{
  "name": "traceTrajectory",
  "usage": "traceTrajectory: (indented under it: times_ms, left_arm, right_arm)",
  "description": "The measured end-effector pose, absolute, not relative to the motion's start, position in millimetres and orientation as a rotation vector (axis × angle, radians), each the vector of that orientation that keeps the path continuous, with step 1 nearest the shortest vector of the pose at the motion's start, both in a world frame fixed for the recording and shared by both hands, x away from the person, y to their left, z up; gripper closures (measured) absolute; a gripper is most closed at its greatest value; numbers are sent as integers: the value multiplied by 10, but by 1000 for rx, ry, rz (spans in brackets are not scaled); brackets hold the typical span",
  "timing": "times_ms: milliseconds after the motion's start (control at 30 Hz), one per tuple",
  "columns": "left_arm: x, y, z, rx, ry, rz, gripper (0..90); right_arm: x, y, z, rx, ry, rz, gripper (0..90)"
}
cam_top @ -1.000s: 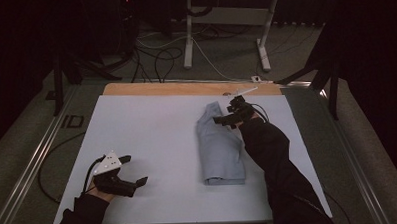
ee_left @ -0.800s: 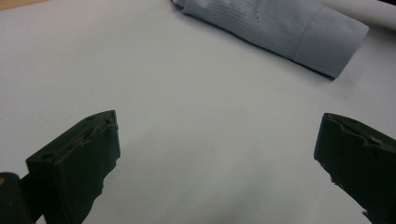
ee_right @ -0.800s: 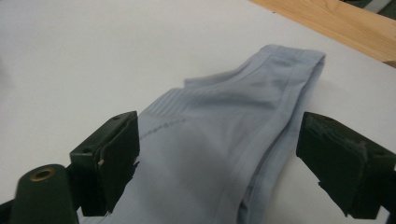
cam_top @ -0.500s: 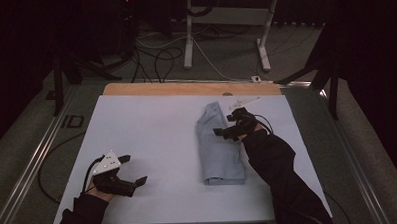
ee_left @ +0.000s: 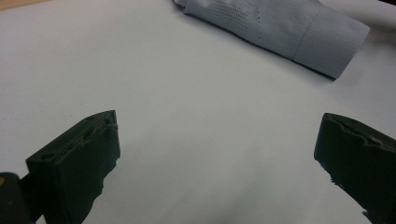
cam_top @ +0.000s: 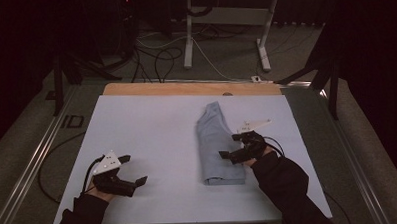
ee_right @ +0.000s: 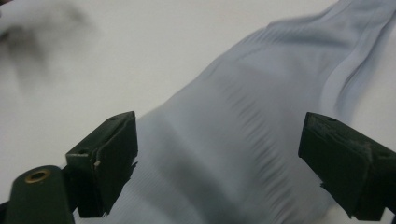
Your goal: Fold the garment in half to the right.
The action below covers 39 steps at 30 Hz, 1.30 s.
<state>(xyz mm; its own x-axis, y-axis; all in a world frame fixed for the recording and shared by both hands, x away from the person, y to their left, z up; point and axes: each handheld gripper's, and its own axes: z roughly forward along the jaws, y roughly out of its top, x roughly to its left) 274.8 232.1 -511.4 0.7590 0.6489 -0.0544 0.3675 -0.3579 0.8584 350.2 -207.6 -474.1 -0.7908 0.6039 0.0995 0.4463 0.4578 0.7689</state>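
Where the high view blurs it, we see the cloth's (ee_left: 280, 28) dotted weave up close; right gripper (cam_top: 232, 147) spread over it, left gripper (cam_top: 133, 169) spread well left.

Open white table top (cam_top: 152, 138) left and centre; sole obstacle: folded blue garment (cam_top: 218, 146) lying right of centre.

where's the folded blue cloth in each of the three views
High view: folded blue cloth right of centre on the white table cover, beside the right gripper.
Left gripper view: top right.
Right gripper view: centre, between the jaws.
Shared landmark: the white table cover.
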Motion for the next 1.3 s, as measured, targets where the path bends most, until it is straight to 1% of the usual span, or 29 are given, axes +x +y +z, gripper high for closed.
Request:
traceTrajectory:
  times_ms: [33,100,167,333,533,667,733,800,867,1033,1133,1233,1300]
  left_arm:
    - [2749,2320,-5113,1985,766,366,14]
    - [2749,2321,-5109,1978,770,365,15]
    - [2744,2319,-5107,1980,768,368,15]
    - [2745,2314,-5112,1984,768,367,15]
    - [2743,2312,-5111,1986,768,369,15]
    - [2747,2309,-5119,1987,769,366,15]
    - [2751,2302,-5123,1987,768,364,15]
    - [2749,2305,-5121,1986,771,364,15]
    - [2737,2308,-5117,1988,767,368,15]
    - [2743,2318,-5117,1985,770,369,14]
    - [2744,2314,-5119,1989,770,364,15]
    - [2747,2307,-5124,1992,769,361,15]
    - [2748,2304,-5127,1993,772,360,15]
  right_arm:
    - [3449,-2095,-4751,915,2513,1239,149]
    - [3348,-2142,-4768,914,2510,1244,170]
    - [3252,-2193,-4791,928,2499,1250,234]
    - [3079,-2327,-4876,953,2494,1212,359]
    - [2960,-2418,-5049,1024,2494,1138,389]
    - [2922,-2450,-5070,1052,2458,1154,450]
    - [2898,-2390,-5018,990,2456,1215,557]
    - [2910,-2322,-4995,981,2463,1223,557]
    - [2937,-2318,-5013,1028,2462,1228,526]
    - [2937,-2428,-5138,1101,2458,1074,537]
    - [2899,-2471,-5205,1135,2483,1062,535]
    - [2877,-2478,-5230,1161,2503,1066,612]
    - [2858,-2475,-5214,1149,2512,1064,689]
